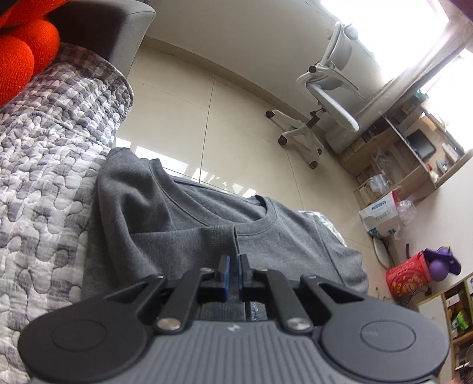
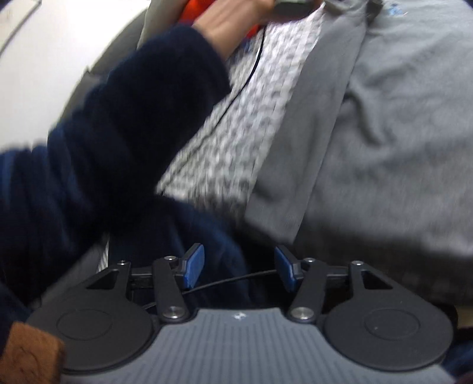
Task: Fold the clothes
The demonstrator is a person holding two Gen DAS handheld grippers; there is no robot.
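Note:
A dark grey T-shirt [image 1: 183, 224] lies on a quilted grey-and-white bedcover [image 1: 44, 165], its round neckline toward the bed's edge. My left gripper [image 1: 233, 263] is shut on a folded hem of the shirt, which rises from between its blue pads. In the blurred right wrist view the same grey T-shirt [image 2: 384, 133] fills the right side. My right gripper [image 2: 239, 265] stands open just short of the shirt's near edge, its blue pads wide apart and nothing pinched. A person's navy sleeve [image 2: 118, 133] crosses on the left, and the hand [image 2: 224, 26] reaches up toward the top.
A red-orange cushion [image 1: 20, 50] sits at the bed's head by a grey sofa arm [image 1: 118, 29]. Beyond the bed are a tiled floor [image 1: 236, 118], a white office chair [image 1: 325, 97], wooden shelves [image 1: 399, 153] and bags [image 1: 408, 274]. A thin black cable [image 2: 236, 85] runs over the bedcover [image 2: 236, 141].

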